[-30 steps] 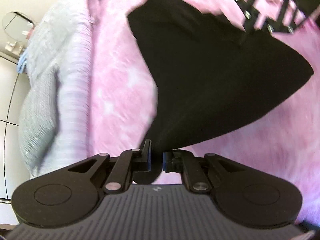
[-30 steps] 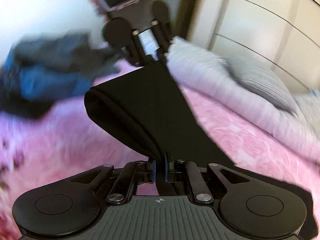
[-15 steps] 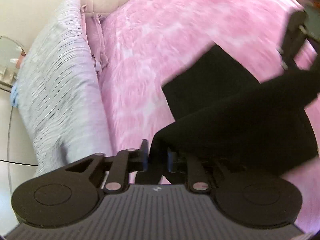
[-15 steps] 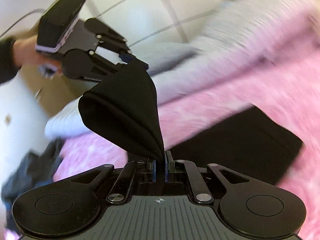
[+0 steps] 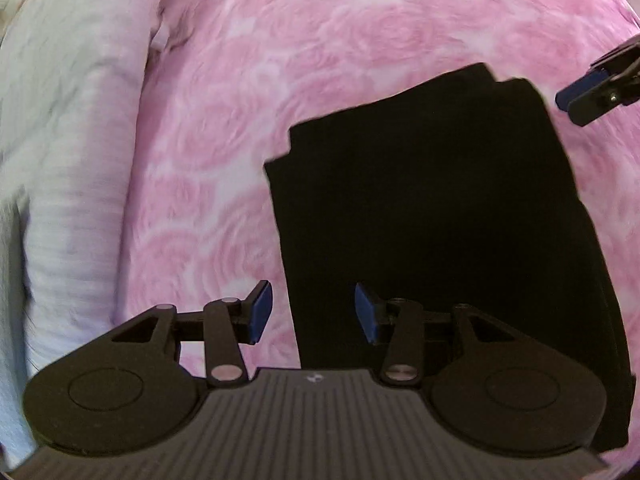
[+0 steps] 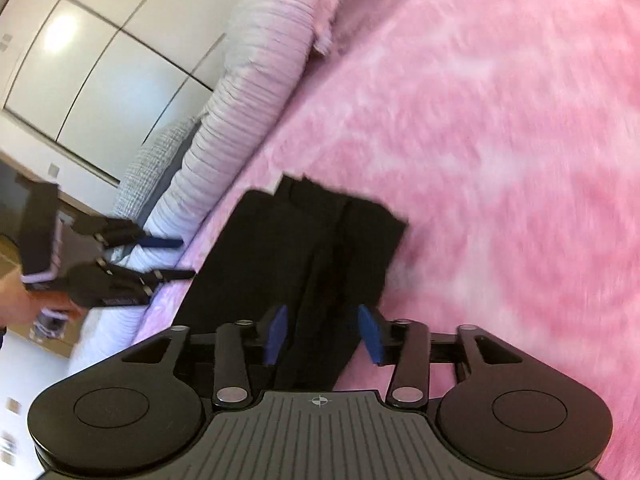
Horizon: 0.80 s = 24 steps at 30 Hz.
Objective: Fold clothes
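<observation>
A black garment (image 5: pixel 432 208) lies folded flat in a rough rectangle on the pink rose-patterned bedspread (image 5: pixel 320 40). My left gripper (image 5: pixel 308 312) is open and empty, just above the garment's near left edge. My right gripper (image 6: pixel 323 334) is open and empty over the garment's near end (image 6: pixel 296 264), where layered folds show. The right gripper's blue-padded tip also shows at the right edge of the left wrist view (image 5: pixel 592 92). The left gripper shows at the left of the right wrist view (image 6: pixel 160 258), open.
A pale lilac striped duvet roll (image 5: pixel 68 140) runs along the bedspread's edge, also in the right wrist view (image 6: pixel 248 92). A grey knitted pillow (image 6: pixel 152 168) lies behind it. White wardrobe doors (image 6: pixel 104 52) stand beyond.
Both grippers were shut on the black garment and held it up. Now it lies folded on the bed and both grippers have opened and let go.
</observation>
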Tool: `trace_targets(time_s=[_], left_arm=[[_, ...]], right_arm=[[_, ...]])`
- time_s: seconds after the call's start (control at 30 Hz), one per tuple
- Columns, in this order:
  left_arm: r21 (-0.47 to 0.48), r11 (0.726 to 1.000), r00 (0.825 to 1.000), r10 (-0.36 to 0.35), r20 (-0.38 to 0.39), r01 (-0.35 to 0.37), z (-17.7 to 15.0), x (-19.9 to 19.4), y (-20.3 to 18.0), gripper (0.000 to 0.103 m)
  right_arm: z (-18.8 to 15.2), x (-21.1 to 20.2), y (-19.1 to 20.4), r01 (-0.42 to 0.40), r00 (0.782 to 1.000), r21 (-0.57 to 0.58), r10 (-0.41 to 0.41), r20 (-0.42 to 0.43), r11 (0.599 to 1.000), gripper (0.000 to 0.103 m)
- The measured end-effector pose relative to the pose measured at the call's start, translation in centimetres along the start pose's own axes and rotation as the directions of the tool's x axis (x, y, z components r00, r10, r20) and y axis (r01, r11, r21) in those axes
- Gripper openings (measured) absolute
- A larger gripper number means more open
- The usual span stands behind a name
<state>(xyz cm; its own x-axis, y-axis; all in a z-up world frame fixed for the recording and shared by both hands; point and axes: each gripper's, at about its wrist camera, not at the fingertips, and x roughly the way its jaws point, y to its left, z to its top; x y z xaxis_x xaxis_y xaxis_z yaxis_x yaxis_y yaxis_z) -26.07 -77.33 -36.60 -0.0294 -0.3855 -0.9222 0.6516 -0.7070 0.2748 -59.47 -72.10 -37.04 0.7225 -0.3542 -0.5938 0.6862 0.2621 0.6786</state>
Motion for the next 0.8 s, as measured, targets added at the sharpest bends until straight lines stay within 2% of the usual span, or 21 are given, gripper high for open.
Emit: trace_targets(time_s=[0.13, 0.27, 0.3, 0.33, 0.4, 0.43, 0.5, 0.63, 0.73, 0.8], left_arm=[[-0.187, 0.98, 0.996, -0.059, 0.064, 0.07, 0.3, 1.3, 3.1, 0.04], [-0.393, 0.897, 0.978, -0.169, 0.124, 0.204, 1.3, 3.8, 6.1, 0.037], [-0.42, 0.879, 0.973, -0.192, 0.127, 0.228, 1.4, 4.3, 6.4, 0.03], [-0.447, 0.859, 0.968, -0.214, 0.131, 0.251, 1.4, 4.9, 6.6, 0.023], [-0.499, 0.815, 0.956, -0.258, 0.141, 0.294, 1.6, 6.0, 7.1, 0.014], [-0.504, 0.809, 0.953, -0.266, 0.145, 0.302, 1.7, 6.2, 7.1, 0.008], [-0.473, 0.827, 0.952, -0.261, 0.157, 0.305, 2.0, 5.6, 6.7, 0.003], [-0.385, 0.864, 0.94, -0.247, 0.234, 0.323, 3.3, 2.2, 6.7, 0.002], [-0.396, 0.858, 0.939, -0.25, 0.236, 0.328, 3.4, 3.5, 6.9, 0.002], [-0.411, 0.85, 0.939, -0.253, 0.231, 0.33, 3.4, 4.8, 7.0, 0.003]], right_arm=[[0.7, 2.2, 0.9, 0.038, 0.999, -0.04, -0.037, 0.011, 0.998, 0.05], [1.4, 4.3, 1.8, 0.076, 0.997, -0.08, -0.074, 0.023, 0.994, 0.047], [1.5, 4.8, 1.9, 0.098, 0.995, -0.084, -0.097, 0.023, 0.992, 0.042], [1.6, 5.3, 2.0, 0.128, 0.992, -0.086, -0.126, 0.022, 0.988, 0.032], [1.6, 5.6, 2.2, 0.158, 0.987, -0.085, -0.157, 0.017, 0.984, 0.025], [1.6, 5.8, 2.2, 0.17, 0.985, -0.085, -0.169, 0.015, 0.982, 0.021], [1.8, 5.6, 2.6, 0.175, 0.985, -0.095, -0.175, 0.007, 0.98, 0.013], [2.8, 3.7, 3.6, 0.159, 0.987, -0.105, -0.156, 0.032, 0.982, 0.01], [3.4, 3.4, 3.1, 0.172, 0.985, -0.106, -0.168, 0.048, 0.979, 0.01], [3.3, 4.5, 1.6, 0.186, 0.982, -0.061, -0.185, 0.028, 0.981, 0.011]])
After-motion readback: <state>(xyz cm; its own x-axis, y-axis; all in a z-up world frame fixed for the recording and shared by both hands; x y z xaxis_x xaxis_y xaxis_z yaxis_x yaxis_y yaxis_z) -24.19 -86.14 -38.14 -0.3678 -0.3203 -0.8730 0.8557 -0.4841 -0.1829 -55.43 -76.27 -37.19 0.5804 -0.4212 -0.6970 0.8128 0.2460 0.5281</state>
